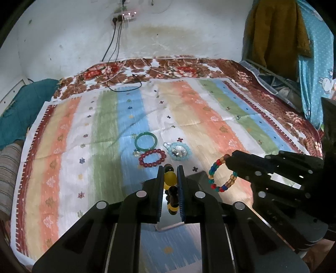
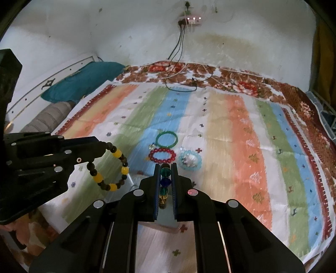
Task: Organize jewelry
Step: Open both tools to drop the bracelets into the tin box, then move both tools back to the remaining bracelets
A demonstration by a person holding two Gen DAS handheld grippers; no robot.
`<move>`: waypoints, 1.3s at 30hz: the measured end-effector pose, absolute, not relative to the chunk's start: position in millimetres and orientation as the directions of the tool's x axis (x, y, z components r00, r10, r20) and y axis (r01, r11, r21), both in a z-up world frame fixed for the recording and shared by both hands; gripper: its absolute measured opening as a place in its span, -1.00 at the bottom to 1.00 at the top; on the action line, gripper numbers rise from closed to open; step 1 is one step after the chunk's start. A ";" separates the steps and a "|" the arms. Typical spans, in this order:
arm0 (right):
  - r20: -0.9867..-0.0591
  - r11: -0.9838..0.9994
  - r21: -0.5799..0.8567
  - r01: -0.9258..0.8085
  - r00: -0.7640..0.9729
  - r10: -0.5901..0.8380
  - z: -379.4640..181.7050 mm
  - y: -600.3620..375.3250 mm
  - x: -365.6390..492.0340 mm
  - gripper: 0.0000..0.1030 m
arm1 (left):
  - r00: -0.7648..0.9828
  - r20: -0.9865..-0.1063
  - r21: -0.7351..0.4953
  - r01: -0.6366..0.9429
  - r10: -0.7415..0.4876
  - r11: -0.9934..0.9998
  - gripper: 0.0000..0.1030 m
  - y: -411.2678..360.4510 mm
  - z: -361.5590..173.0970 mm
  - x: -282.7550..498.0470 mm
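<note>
My left gripper (image 1: 170,168) is shut on a yellow-and-black bead bracelet (image 1: 170,178), which hangs from it in the right wrist view (image 2: 109,168). My right gripper (image 2: 165,166) is shut on a multicolour bead bracelet (image 2: 165,182), which hangs in the left wrist view (image 1: 220,174). On the striped cloth (image 1: 84,130) ahead lie a green bangle (image 1: 146,141), a red bead bracelet (image 1: 152,158) and a light-blue beaded piece (image 1: 179,151), close together. They also show in the right wrist view: the bangle (image 2: 167,139), the red bracelet (image 2: 162,155) and the blue piece (image 2: 190,160).
A small silver piece (image 1: 136,154) lies left of the red bracelet. Cables (image 1: 126,82) trail from a wall socket (image 1: 124,17) onto the floral bedspread (image 1: 168,69). A teal cushion (image 2: 84,82) lies at the left. Clothes (image 1: 277,31) hang at the right.
</note>
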State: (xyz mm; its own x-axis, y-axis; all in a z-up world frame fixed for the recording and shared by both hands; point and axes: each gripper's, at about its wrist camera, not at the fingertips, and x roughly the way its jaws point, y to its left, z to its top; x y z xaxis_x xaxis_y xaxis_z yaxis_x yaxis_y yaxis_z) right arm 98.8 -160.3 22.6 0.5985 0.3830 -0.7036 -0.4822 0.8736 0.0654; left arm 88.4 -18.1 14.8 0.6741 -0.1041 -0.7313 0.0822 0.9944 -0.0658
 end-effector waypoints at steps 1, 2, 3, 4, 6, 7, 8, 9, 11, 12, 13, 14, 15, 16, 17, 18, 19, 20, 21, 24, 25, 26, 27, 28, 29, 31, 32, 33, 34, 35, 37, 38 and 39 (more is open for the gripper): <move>-0.704 0.873 0.064 -0.484 0.598 0.383 22.1 -160.1 96.0 -0.79 | 0.674 -0.732 -0.065 0.083 -0.104 0.994 -0.77 -18.6 14.3 86.5; -0.705 0.872 0.063 -0.485 0.597 0.383 21.7 -159.6 93.9 -0.79 | 0.672 -0.733 -0.064 0.085 -0.104 0.994 -0.77 -19.3 13.3 84.2; -0.706 0.871 0.064 -0.487 0.595 0.385 21.2 -159.2 91.9 -0.79 | 0.671 -0.734 -0.064 0.086 -0.105 0.994 -0.77 -19.7 12.8 82.7; -0.707 0.870 0.066 -0.489 0.593 0.387 20.2 -159.1 88.8 -0.79 | 0.669 -0.735 -0.065 0.087 -0.107 0.994 -0.77 -20.4 12.5 81.4; -0.708 0.868 0.067 -0.492 0.590 0.388 18.8 -159.3 85.4 -0.79 | 0.670 -0.735 -0.068 0.089 -0.110 0.994 -0.77 -20.2 12.4 78.3; -0.709 0.867 0.067 -0.494 0.587 0.390 18.2 -159.4 83.3 -0.79 | 0.671 -0.733 -0.070 0.088 -0.111 0.994 -0.77 -20.0 12.4 76.5; -0.710 0.866 0.067 -0.495 0.586 0.390 17.7 -159.8 82.5 -0.79 | 0.671 -0.733 -0.073 0.089 -0.114 0.993 -0.77 -19.7 12.4 75.1; -0.711 0.865 0.066 -0.497 0.585 0.390 17.6 -159.8 81.4 -0.79 | 0.670 -0.733 -0.077 0.089 -0.116 0.993 -0.77 -19.4 12.0 74.2; -0.709 0.868 0.066 -0.492 0.589 0.388 17.4 -161.9 80.0 -0.79 | 0.664 -0.738 -0.079 0.092 -0.120 0.993 -0.77 -19.9 10.0 74.1; -0.709 0.869 0.075 -0.490 0.586 0.391 17.2 -163.2 80.5 -0.79 | 0.661 -0.741 -0.076 0.092 -0.118 0.993 -0.77 -20.6 9.0 74.9; -0.712 0.869 0.083 -0.488 0.581 0.394 16.5 -164.1 81.4 -0.77 | 0.661 -0.742 -0.072 0.087 -0.111 0.994 -0.76 -20.9 7.8 75.4; -0.714 0.872 0.082 -0.483 0.581 0.390 16.1 -165.5 83.0 -0.72 | 0.663 -0.741 -0.067 0.081 -0.104 0.994 -0.68 -21.0 7.7 76.1; -0.711 0.877 0.078 -0.474 0.590 0.382 16.8 -167.3 84.4 -0.47 | 0.665 -0.741 -0.059 0.073 -0.093 0.996 -0.50 -20.1 7.7 77.4; -0.708 0.881 0.075 -0.466 0.597 0.376 17.4 -168.8 85.3 -0.26 | 0.668 -0.740 -0.056 0.064 -0.085 0.996 -0.36 -19.4 7.6 77.9; -0.705 0.889 0.074 -0.452 0.606 0.367 18.2 -172.3 87.8 -0.24 | 0.669 -0.739 -0.054 0.055 -0.077 0.997 -0.36 -18.1 7.6 78.6; -0.707 0.891 0.076 -0.447 0.607 0.364 17.9 -174.0 89.6 -0.23 | 0.668 -0.741 -0.052 0.042 -0.067 0.998 -0.35 -15.1 7.1 79.9; -0.711 0.896 0.083 -0.436 0.604 0.360 17.2 -177.5 94.1 -0.19 | 0.667 -0.743 -0.053 0.034 -0.062 0.998 -0.31 -13.1 6.9 80.9; -0.715 0.899 0.090 -0.428 0.601 0.357 16.3 -180.4 97.7 -0.15 | 0.664 -0.746 -0.058 0.016 -0.054 0.998 -0.27 -9.2 6.0 82.9; -0.720 0.903 0.097 -0.418 0.597 0.354 14.8 -183.6 102.3 -0.10 | 0.660 -0.749 -0.065 0.003 -0.050 0.998 -0.20 -5.3 5.2 84.8; -0.735 0.913 0.122 -0.390 0.583 0.347 11.1 -191.3 116.5 0.04 | 0.643 -0.764 -0.094 -0.044 -0.044 0.995 -0.12 7.2 1.5 92.4; -0.736 0.914 0.127 -0.384 0.582 0.347 10.8 -192.6 119.2 0.06 | 0.635 -0.771 -0.105 -0.060 -0.043 0.993 -0.12 11.8 -0.1 95.8; -0.737 0.916 0.132 -0.379 0.580 0.347 10.5 -193.9 122.2 0.08 | 0.632 -0.774 -0.113 -0.068 -0.045 0.991 -0.12 13.8 -0.6 97.7; -0.737 0.916 0.135 -0.377 0.579 0.347 10.2 -194.4 123.9 0.14 | 0.630 -0.775 -0.122 -0.074 -0.048 0.990 -0.12 16.1 -1.0 99.3; -0.738 0.917 0.136 -0.375 0.578 0.347 9.7 -194.7 125.8 0.17 | 0.629 -0.776 -0.134 -0.080 -0.054 0.988 -0.12 18.7 -1.5 101.0; -0.740 0.918 0.135 -0.374 0.578 0.344 9.7 -194.5 127.4 0.20 | 0.627 -0.777 -0.139 -0.083 -0.057 0.987 -0.10 20.4 -2.2 102.3; -0.745 0.921 0.129 -0.368 0.577 0.335 8.3 -193.9 131.8 0.35 | 0.619 -0.783 -0.139 -0.088 -0.055 0.986 0.03 20.9 -4.8 106.6; -0.750 0.921 0.128 -0.367 0.572 0.332 6.9 -193.3 133.9 0.39 | 0.612 -0.790 -0.126 -0.089 -0.045 0.988 0.07 19.3 -6.7 110.6; -0.757 0.920 0.131 -0.368 0.562 0.333 4.3 -192.0 136.5 0.43 | 0.609 -0.792 -0.117 -0.088 -0.039 0.989 0.09 18.5 -7.7 113.0; -0.762 0.920 0.134 -0.369 0.555 0.334 2.7 -190.9 138.7 0.45 | 0.606 -0.795 -0.106 -0.086 -0.033 0.991 0.09 16.9 -9.2 116.7; -0.765 0.920 0.135 -0.368 0.551 0.333 1.6 -190.4 140.6 0.47 | 0.602 -0.798 -0.102 -0.084 -0.031 0.991 0.09 16.6 -10.0 119.9; -0.773 0.922 0.130 -0.365 0.545 0.325 -0.9 -188.8 145.3 0.51 | 0.592 -0.805 -0.103 -0.086 -0.033 0.991 0.09 17.7 -13.0 125.8; -0.775 0.923 0.129 -0.362 0.544 0.321 -2.0 -188.8 147.7 0.51 | 0.584 -0.811 -0.113 -0.087 -0.042 0.990 0.10 18.9 -15.3 129.3; -0.778 0.924 0.129 -0.359 0.541 0.319 -3.0 -188.6 150.6 0.52 | 0.574 -0.818 -0.120 -0.086 -0.049 0.989 0.12 19.8 -18.1 132.8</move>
